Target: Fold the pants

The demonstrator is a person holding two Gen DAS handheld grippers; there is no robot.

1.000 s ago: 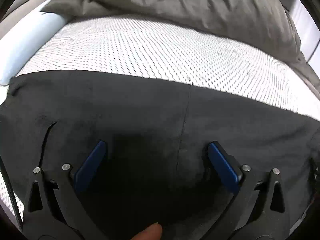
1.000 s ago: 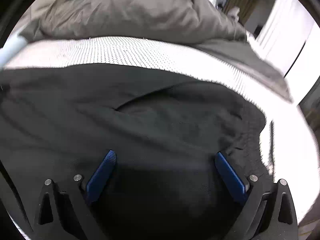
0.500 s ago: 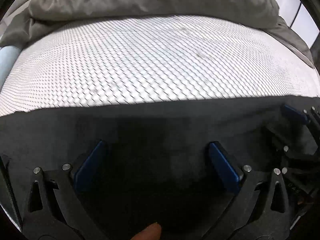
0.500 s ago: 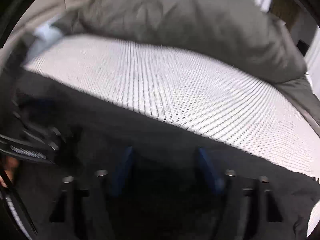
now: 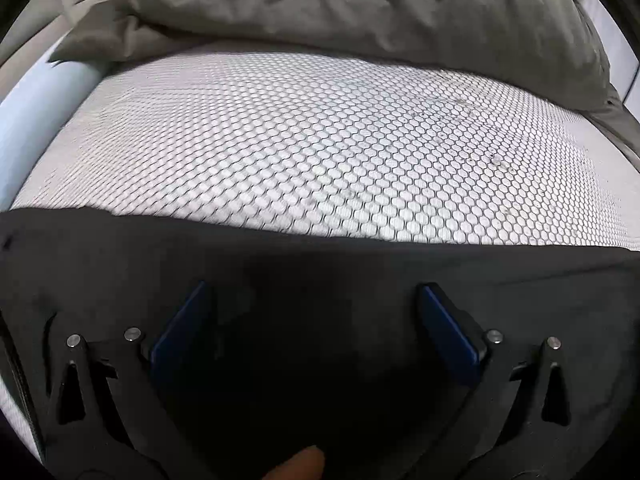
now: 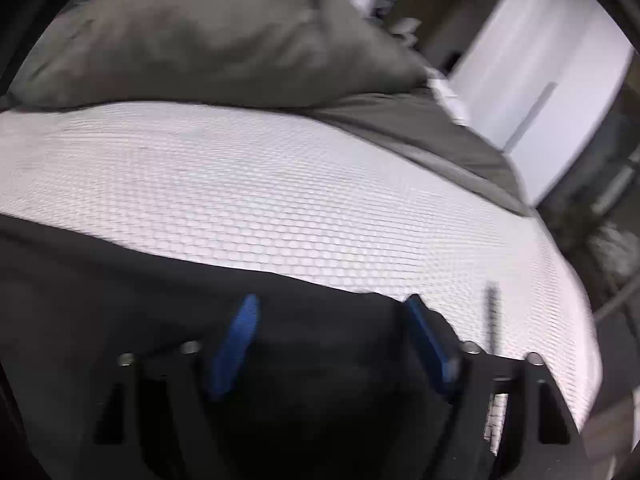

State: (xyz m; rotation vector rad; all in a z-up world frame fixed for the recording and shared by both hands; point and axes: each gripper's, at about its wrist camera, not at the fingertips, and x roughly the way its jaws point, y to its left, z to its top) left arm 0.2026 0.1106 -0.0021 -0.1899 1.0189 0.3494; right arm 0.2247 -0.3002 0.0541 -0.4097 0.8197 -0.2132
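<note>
The black pants (image 5: pixel 120 264) lie spread across the near part of a white mesh-covered mattress (image 5: pixel 320 140). My left gripper (image 5: pixel 312 292) hangs open just over the dark cloth, its blue pads (image 5: pixel 180 332) wide apart, with the pants' straight far edge a little beyond the tips. In the right wrist view the pants (image 6: pixel 120 280) end in a corner near my right gripper (image 6: pixel 332 300). Its jaws are opening, blue pads (image 6: pixel 236 344) apart, with black cloth lying under and between them, not pinched. This view is motion-blurred.
A rumpled grey duvet (image 5: pixel 360 12) is heaped along the mattress's far side, also visible as the duvet (image 6: pixel 200 40) on the right. A pale blue bolster (image 5: pixel 32 112) lies at far left. The mattress edge (image 6: pixel 580 320) drops off at right, beside white doors (image 6: pixel 540 80). A fingertip (image 5: pixel 304 464) shows below.
The right gripper swung rightward along the pants' edge to the corner, its jaws narrowing, then widening; it has left the left wrist view. The left gripper shifted slightly and stays open.
</note>
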